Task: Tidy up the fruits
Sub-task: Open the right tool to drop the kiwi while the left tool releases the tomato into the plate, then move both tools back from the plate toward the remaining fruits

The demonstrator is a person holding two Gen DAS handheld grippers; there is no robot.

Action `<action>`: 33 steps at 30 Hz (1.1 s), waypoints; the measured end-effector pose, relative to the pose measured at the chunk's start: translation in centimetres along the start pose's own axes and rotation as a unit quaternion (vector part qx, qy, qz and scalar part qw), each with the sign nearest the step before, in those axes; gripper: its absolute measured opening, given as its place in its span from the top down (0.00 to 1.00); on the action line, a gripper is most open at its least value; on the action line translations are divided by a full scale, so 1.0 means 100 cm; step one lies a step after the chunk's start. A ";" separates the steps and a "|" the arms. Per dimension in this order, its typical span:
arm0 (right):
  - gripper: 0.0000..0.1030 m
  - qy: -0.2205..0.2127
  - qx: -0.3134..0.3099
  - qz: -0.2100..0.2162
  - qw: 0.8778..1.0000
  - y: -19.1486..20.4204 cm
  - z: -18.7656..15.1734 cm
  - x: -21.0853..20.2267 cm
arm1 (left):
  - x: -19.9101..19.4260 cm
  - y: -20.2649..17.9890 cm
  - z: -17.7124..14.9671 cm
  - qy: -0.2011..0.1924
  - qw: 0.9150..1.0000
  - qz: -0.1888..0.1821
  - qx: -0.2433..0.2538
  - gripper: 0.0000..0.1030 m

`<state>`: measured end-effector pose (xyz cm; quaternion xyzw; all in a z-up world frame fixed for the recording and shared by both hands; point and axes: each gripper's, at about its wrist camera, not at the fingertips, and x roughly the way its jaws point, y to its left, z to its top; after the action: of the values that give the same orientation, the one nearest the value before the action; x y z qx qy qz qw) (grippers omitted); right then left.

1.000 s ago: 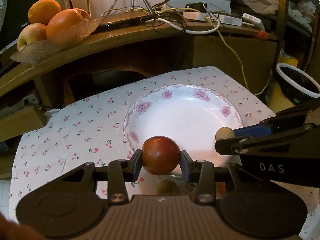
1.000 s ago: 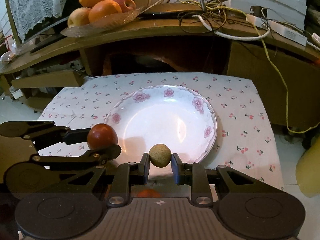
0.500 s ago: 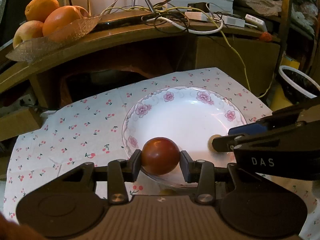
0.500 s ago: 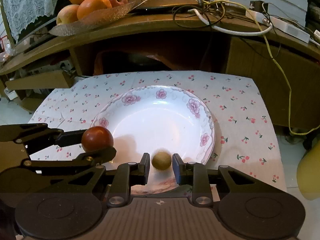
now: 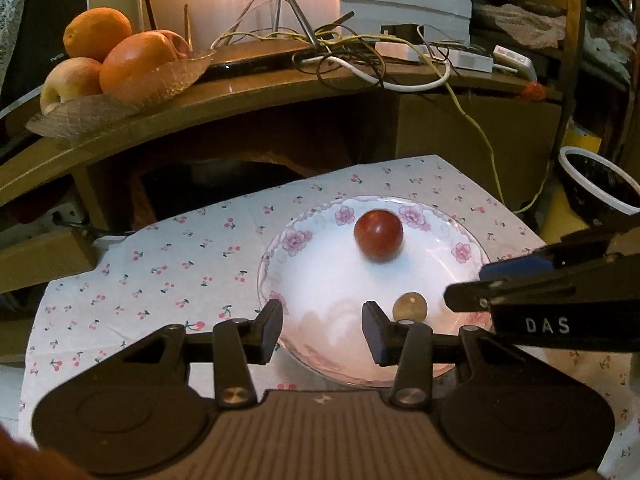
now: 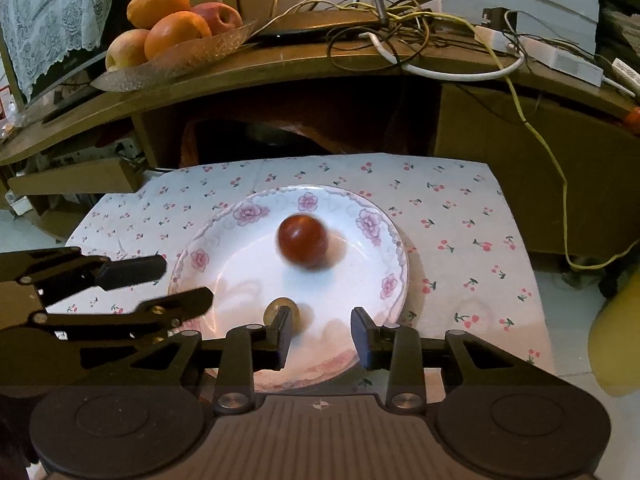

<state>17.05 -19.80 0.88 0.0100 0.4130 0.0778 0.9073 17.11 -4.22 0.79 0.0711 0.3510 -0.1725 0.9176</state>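
Observation:
A dark red round fruit [image 5: 378,239] lies in the far half of the white flowered plate [image 5: 472,252]; it looks blurred in the right wrist view [image 6: 303,241]. A small tan round fruit [image 5: 409,307] lies in the plate's near half, partly hidden behind my right gripper's left finger [image 6: 282,315]. My left gripper [image 5: 322,330] is open and empty over the plate's near left rim. My right gripper [image 6: 321,334] is open and empty over the near rim of the plate [image 6: 394,240]. Each gripper shows from the side in the other's view.
The plate sits on a cherry-print cloth [image 5: 160,256]. Behind it a wooden desk holds a glass dish [image 5: 120,100] of oranges and apples, cables and a power strip [image 6: 540,54]. A dark bowl with a white rim [image 5: 600,184] stands at the right.
My left gripper opened and let go of the red fruit, which rolled to the far side of the plate. My right gripper opened wider, the tan fruit left lying in the plate.

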 end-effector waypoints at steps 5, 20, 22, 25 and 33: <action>0.65 0.005 -0.006 0.001 1.000 -0.002 -0.006 -0.003 | -0.006 0.003 -0.001 0.003 1.000 0.000 -0.003 0.51; 0.62 -0.003 -0.013 0.017 1.000 -0.008 -0.020 -0.031 | -0.028 -0.003 -0.013 0.011 1.000 -0.013 0.019 0.50; 0.62 -0.001 -0.016 0.021 1.000 -0.008 -0.024 -0.034 | -0.032 -0.002 -0.016 0.012 1.000 -0.014 0.020 0.50; 0.62 0.000 -0.021 0.026 0.999 -0.007 -0.030 -0.039 | -0.038 -0.001 -0.020 0.013 1.000 -0.013 0.024 0.50; 0.59 0.025 -0.044 0.047 0.998 0.000 -0.047 -0.039 | -0.052 0.007 -0.034 0.022 0.999 -0.022 0.032 0.50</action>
<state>11.04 -20.58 0.71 -0.0122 0.4309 0.1388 0.8916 11.63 -1.36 1.71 0.0960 0.3666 -0.2020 0.9031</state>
